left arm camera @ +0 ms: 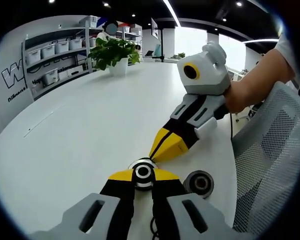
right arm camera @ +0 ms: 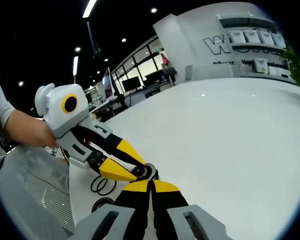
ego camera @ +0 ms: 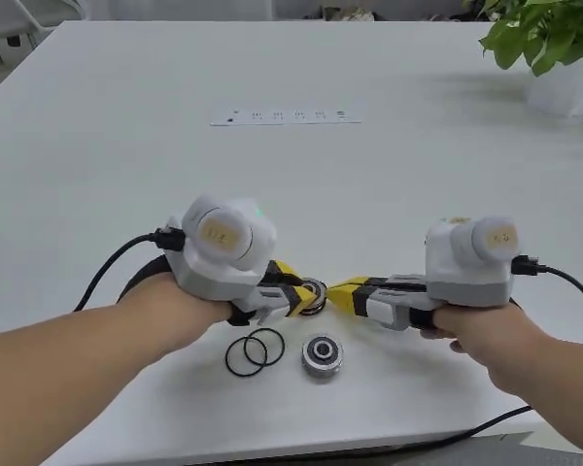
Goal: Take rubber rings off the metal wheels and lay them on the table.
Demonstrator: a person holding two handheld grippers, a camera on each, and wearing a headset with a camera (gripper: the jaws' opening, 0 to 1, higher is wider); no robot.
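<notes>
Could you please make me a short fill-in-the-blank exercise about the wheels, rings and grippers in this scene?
1. Lying loose on the white table are ___ black rubber rings.
2. The left gripper is ___ on a small metal wheel.
3. In the head view, a second metal wheel lies to the ___ of the rings.
4. The right gripper has its yellow jaws pressed ___.

Missing words: two; shut; right; together.
</notes>
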